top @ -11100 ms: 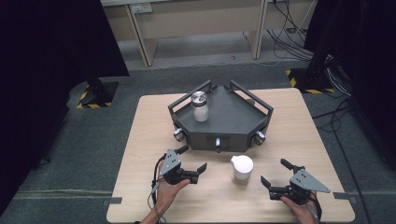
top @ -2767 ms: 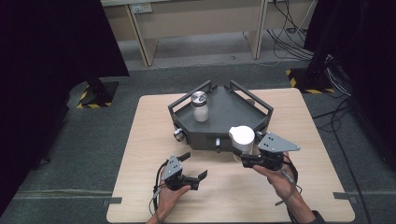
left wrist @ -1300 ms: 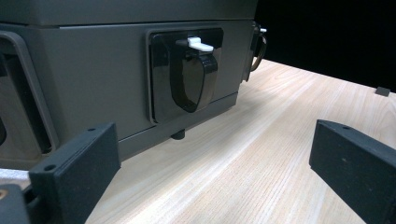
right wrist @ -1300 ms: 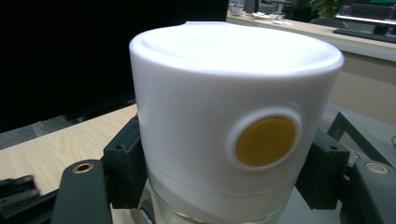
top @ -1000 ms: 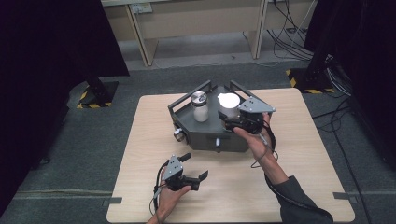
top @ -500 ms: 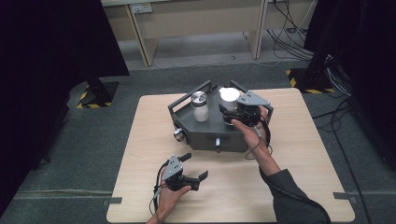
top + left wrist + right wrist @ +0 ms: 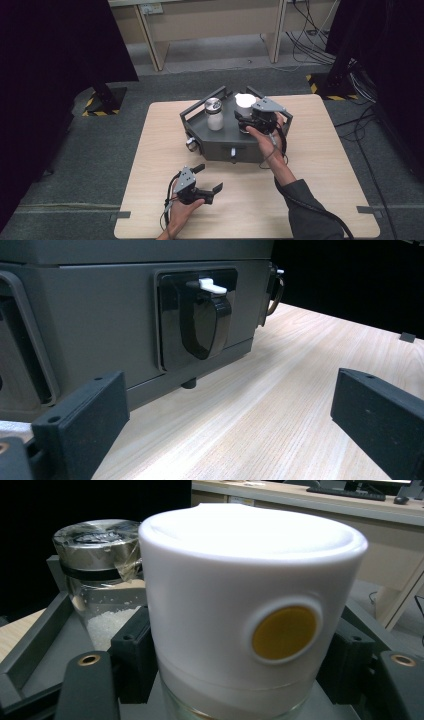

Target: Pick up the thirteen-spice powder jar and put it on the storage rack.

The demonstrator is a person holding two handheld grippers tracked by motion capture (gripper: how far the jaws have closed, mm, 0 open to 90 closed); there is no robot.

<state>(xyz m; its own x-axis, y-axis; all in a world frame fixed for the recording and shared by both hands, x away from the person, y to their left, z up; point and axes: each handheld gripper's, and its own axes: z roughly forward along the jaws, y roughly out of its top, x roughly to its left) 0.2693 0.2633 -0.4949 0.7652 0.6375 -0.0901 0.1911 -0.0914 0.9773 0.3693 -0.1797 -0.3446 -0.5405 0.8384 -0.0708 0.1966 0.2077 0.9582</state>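
White-lid jar (image 7: 250, 615) sits between the black jaws of the right gripper (image 7: 248, 120), w/ a jaw pressed on each side, so it's gripped tight. Jar has a fat white cap w/ a round yellow dot on the side, & a bit of clear glass shows under the cap. From the high view, the jar (image 7: 244, 102) is over the back right part of the dark grey tray (image 7: 220, 142), low down by the tray floor; can't tell if it touches. Hand is wrapped round the gripper from the near side.

Just beside it, to its left, stands a glass jar (image 7: 102, 580) w/ a shiny metal lid & white grains inside. It's upright on the tray, near the white-lid jar but apart.

Tray rests on the wood table (image 7: 320, 165).

Left gripper (image 7: 207, 182) is well apart, low on the table near the front edge, jaws wide w/ nothing between them. It looks at the tray's front wall, at a black latch (image 7: 197, 315) w/ a white tab.
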